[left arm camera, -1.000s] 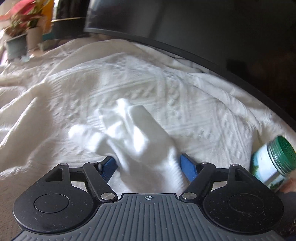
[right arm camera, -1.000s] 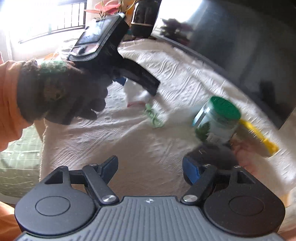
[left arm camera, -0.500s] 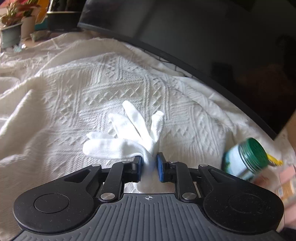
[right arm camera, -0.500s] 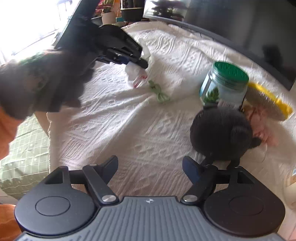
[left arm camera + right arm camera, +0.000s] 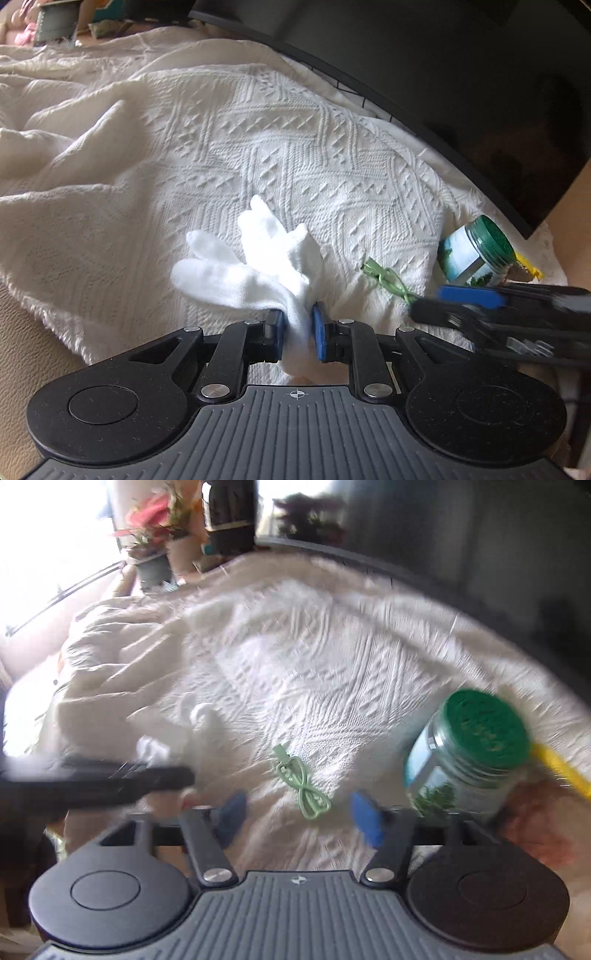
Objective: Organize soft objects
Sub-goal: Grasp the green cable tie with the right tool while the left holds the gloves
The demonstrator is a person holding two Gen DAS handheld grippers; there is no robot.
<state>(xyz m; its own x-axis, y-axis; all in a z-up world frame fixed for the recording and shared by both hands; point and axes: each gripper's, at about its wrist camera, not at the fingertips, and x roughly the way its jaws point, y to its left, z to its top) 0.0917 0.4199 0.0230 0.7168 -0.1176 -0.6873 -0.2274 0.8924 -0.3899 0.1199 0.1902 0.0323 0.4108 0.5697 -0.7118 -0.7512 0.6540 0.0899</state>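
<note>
A white glove lies on the white knitted blanket, and my left gripper is shut on its cuff. In the right wrist view the same glove shows, blurred, beyond the left gripper. A small green clip rests on the blanket just ahead of my right gripper, in line with the gap. Those jaws are closing, and the pads are not touching the clip. From the left wrist view the clip sits right of the glove, with the right gripper beside it.
A glass jar with a green lid stands right of the clip, also seen as the jar. A yellow packet and a reddish-brown item lie behind it. Potted plants and a dark screen border the blanket.
My left gripper closed on the glove's cuff and shifted with it. The right gripper swung left from a dark fuzzy object toward the green clip, and its jaws have narrowed.
</note>
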